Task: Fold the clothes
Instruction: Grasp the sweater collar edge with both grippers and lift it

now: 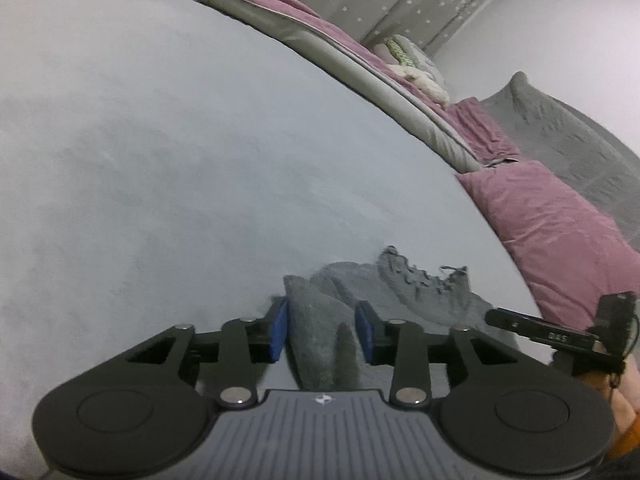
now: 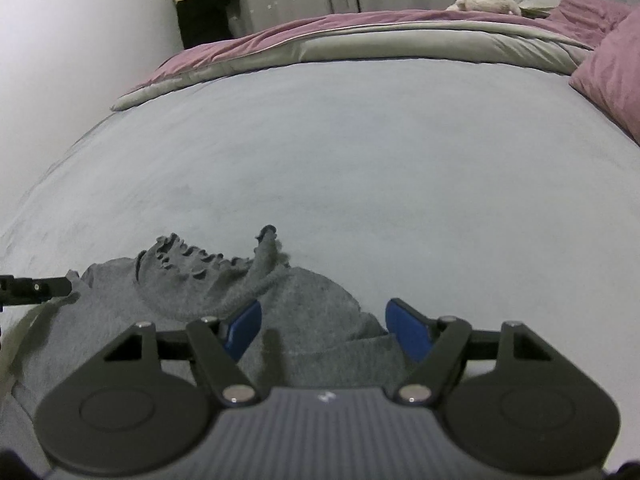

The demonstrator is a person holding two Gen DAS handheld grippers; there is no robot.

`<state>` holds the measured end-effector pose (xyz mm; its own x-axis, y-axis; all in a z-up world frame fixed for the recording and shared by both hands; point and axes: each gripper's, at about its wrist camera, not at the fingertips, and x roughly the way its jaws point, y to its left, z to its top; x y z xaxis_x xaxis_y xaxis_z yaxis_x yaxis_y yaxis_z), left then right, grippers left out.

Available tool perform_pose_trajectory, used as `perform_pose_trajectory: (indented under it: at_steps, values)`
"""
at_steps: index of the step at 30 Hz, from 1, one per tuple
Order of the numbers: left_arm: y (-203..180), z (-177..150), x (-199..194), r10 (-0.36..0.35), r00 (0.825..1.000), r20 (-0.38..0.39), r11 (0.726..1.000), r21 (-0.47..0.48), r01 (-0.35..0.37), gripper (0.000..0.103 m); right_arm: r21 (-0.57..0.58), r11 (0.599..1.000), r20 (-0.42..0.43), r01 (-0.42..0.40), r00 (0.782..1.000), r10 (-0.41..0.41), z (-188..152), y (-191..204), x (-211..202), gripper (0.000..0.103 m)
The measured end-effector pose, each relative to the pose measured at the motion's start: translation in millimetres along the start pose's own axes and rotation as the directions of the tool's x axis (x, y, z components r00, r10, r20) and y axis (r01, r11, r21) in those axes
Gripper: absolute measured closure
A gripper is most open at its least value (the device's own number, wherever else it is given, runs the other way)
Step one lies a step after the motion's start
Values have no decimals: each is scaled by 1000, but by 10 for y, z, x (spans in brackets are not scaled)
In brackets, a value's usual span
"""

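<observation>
A grey knitted garment [image 2: 304, 300] with a ruffled neckline [image 2: 192, 260] lies crumpled on the near part of the bed. In the left wrist view a thick fold of the garment [image 1: 320, 336] rises between the blue pads [image 1: 280, 328] of my left gripper [image 1: 323, 330], which is shut on it. My right gripper [image 2: 326, 328] hovers over the garment's right edge, its jaws wide open with only cloth beneath. The left gripper's black finger [image 2: 36, 286] shows at the garment's left edge. Part of the right gripper [image 1: 552, 332] shows at the far right of the left wrist view.
A pale blue-grey sheet [image 2: 340, 152] covers the bed. A pushed-back pink and grey duvet [image 2: 320, 36] lies along the far side, with a pink pillow [image 2: 612, 76] at right and a plush toy [image 2: 488, 2] behind. A white wall [image 2: 60, 60] is at left.
</observation>
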<state>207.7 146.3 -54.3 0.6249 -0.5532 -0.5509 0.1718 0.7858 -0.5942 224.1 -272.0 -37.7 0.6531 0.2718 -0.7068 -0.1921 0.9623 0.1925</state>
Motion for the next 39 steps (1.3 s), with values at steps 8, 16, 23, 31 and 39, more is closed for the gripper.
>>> perform_pose_trajectory:
  at_steps: [8, 16, 23, 31, 39]
  values:
    - [-63, -16, 58, 19, 1000, 3, 999, 35, -19, 76, -2, 1000, -8, 13, 1000, -13, 50, 39, 126, 40]
    - [-64, -62, 85, 42, 999, 14, 998, 37, -43, 93, -33, 999, -9, -6, 1000, 6, 83, 330, 319, 51]
    - [-170, -91, 63, 68, 997, 39, 995, 75, -71, 97, -38, 999, 14, 15, 1000, -15, 61, 447, 244, 91]
    - [-322, -139, -117, 61, 992, 112, 987, 143, -77, 98, -51, 999, 118, 16, 993, -10, 58, 552, -193, 92]
    - [-539, -239, -460, 18, 981, 193, 966, 249, -67, 98, -60, 998, 230, 7, 973, 7, -9, 648, -768, 92]
